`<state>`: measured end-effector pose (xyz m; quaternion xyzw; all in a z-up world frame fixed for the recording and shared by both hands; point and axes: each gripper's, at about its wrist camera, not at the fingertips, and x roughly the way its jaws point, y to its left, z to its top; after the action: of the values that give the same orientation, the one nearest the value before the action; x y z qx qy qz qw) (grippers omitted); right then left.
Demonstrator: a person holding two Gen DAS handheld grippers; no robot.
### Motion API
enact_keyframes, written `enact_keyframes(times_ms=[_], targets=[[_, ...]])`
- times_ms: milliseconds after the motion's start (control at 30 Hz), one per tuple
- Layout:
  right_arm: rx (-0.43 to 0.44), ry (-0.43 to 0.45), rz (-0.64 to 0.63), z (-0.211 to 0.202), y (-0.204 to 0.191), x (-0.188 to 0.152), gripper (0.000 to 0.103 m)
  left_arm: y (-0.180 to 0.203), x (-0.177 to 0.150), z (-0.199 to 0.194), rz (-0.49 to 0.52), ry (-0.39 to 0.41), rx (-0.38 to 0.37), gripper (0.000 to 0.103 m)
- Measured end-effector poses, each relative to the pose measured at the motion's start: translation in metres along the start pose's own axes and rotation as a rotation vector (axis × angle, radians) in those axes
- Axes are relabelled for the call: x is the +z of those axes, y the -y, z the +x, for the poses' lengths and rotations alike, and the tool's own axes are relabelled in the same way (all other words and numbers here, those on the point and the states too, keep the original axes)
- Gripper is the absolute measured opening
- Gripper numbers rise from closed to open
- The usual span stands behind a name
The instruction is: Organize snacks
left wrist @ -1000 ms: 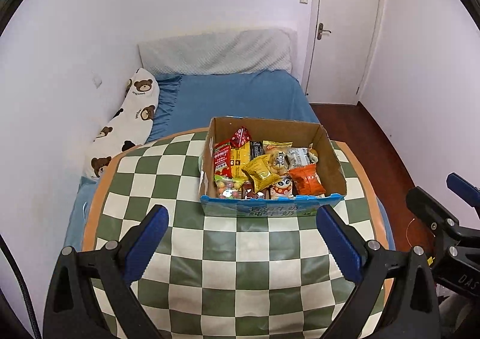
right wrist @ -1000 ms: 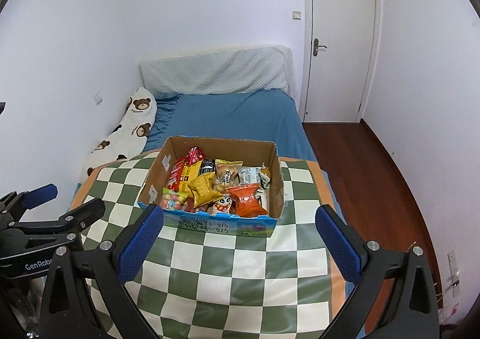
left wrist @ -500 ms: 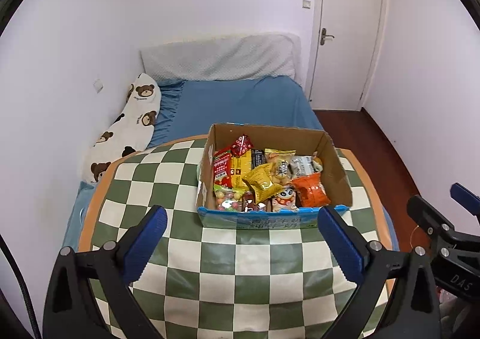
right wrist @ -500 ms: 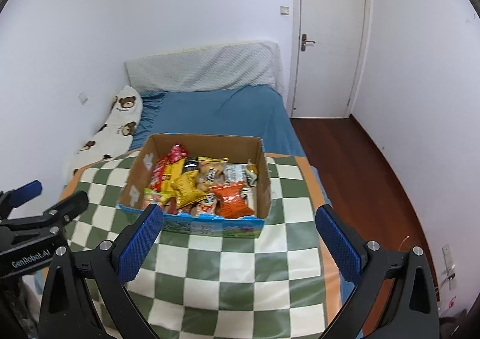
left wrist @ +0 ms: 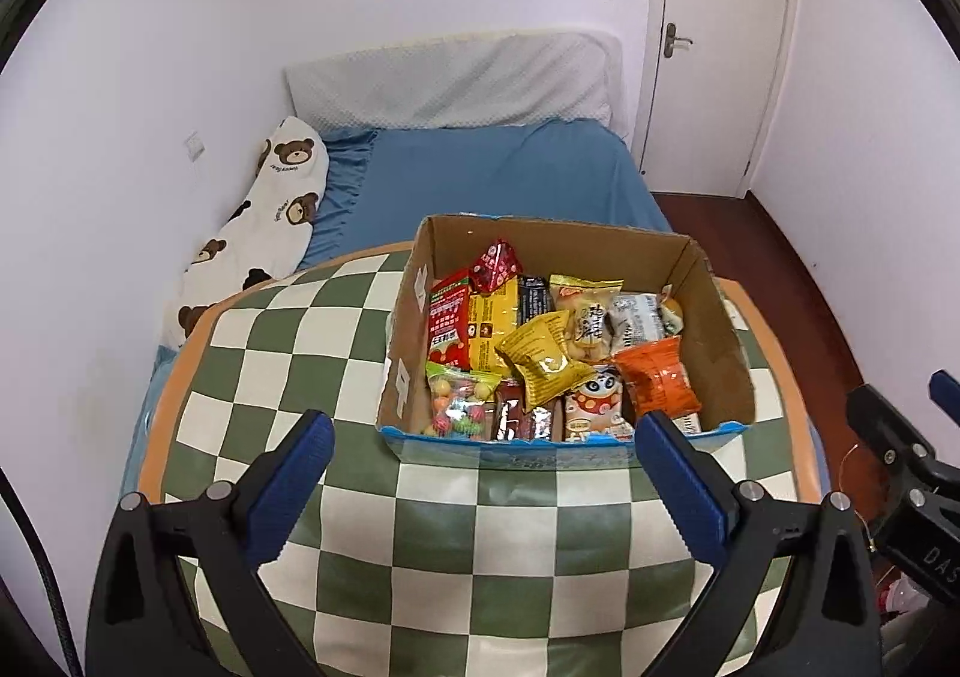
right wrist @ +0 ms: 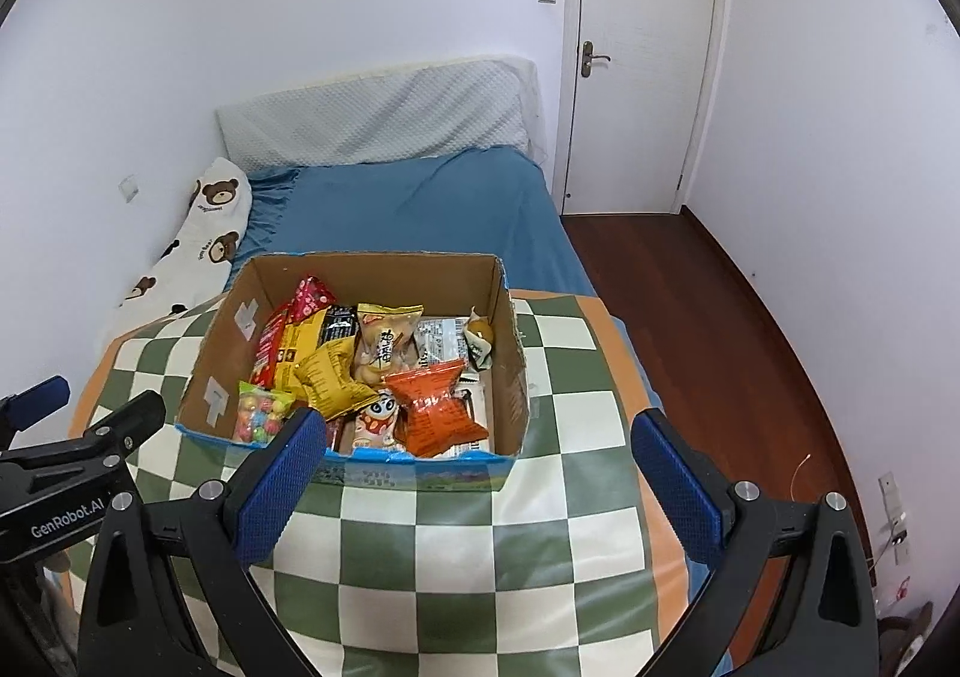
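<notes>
A cardboard box (left wrist: 714, 317) (right wrist: 513, 371) full of several snack packets sits on the round table with a green-and-white checked cloth (left wrist: 492, 545) (right wrist: 468, 551). Inside lie an orange packet (left wrist: 657, 377) (right wrist: 435, 407), a yellow packet (left wrist: 543, 356) (right wrist: 327, 377), a bag of coloured candies (left wrist: 459, 398) (right wrist: 261, 413) and red packets (left wrist: 449, 326). My left gripper (left wrist: 480, 488) hovers open just in front of the box, holding nothing. My right gripper (right wrist: 471, 482) is open too, above the box's near right corner. Each gripper shows at the edge of the other's view.
Behind the table stands a bed with a blue sheet (left wrist: 492, 173), a grey headboard cushion (left wrist: 450, 77) and a bear-print pillow (left wrist: 264, 221). A white door (right wrist: 642, 53) and dark wood floor (right wrist: 708, 305) lie to the right. White walls close in on the left.
Both grippers have drifted over the table, so the box sits lower in each view and further left in the right wrist view. Both have stayed open and hold nothing.
</notes>
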<state>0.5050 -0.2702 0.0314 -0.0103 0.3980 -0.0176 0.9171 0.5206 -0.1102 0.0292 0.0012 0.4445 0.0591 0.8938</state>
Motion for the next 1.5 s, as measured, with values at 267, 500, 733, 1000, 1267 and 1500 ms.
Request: enact_keyframes(times_ms=[267,500,733,1000,1267,1500], targets=[[-0.012,-0.022,-0.006,0.019,-0.002,0.001,0.103,-0.001,-0.001,0.020,-0.004,-0.034,0.004,0.103],[-0.009,-0.032,-0.006,0.023,-0.004,-0.002,0.103,0.000,-0.002,0.022,-0.001,-0.038,0.007,0.103],[-0.007,-0.039,-0.008,0.023,-0.006,-0.005,0.103,0.000,-0.003,0.021,0.007,-0.036,0.002,0.103],[-0.010,-0.044,0.001,0.024,-0.003,-0.006,0.103,0.001,0.000,0.014,0.017,-0.031,-0.001,0.103],[-0.008,-0.044,0.004,0.021,-0.001,-0.008,0.103,0.002,-0.001,0.012,0.024,-0.032,-0.001,0.103],[-0.014,-0.048,-0.003,0.019,0.000,-0.011,0.103,0.003,0.000,0.011,0.028,-0.029,0.000,0.103]])
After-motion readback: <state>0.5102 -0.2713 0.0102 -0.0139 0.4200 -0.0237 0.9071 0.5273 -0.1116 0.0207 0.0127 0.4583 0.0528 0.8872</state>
